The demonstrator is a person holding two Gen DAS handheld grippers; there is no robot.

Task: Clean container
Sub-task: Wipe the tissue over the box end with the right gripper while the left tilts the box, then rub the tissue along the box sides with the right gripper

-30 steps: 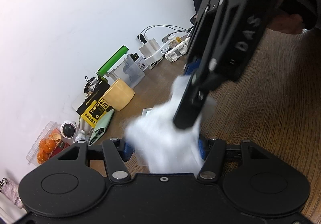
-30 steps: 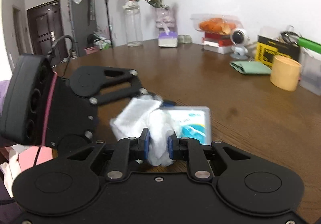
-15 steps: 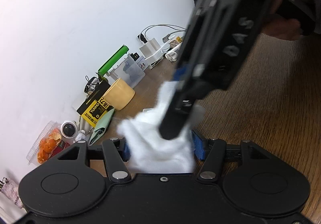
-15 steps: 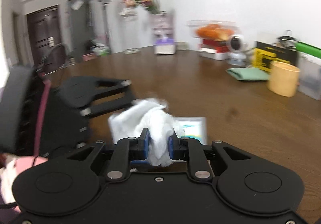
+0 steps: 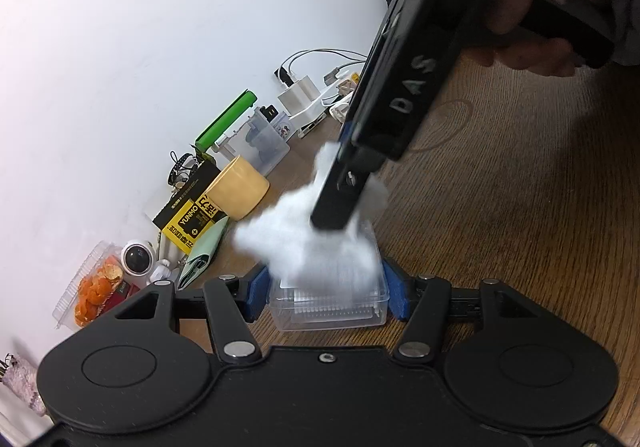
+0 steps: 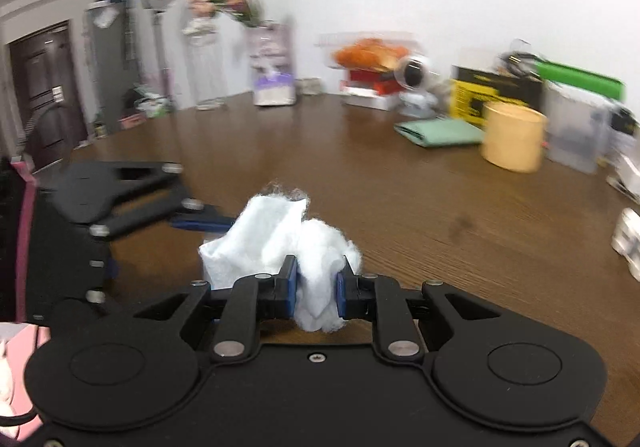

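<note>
I judge the wiping to be under way and not finished: the small clear plastic container (image 5: 328, 303) rests on the brown wooden worktop (image 5: 520, 207), and the crumpled white tissue wad (image 5: 308, 243) sits on its top, though I cannot tell how clean the plastic is. My left gripper (image 5: 326, 293) has its jaws clamped against the container's two sides, pinning it in place. My right gripper (image 6: 316, 289) has its jaws drawn narrow and pinched on the tissue, pressing it down onto the container.
</note>
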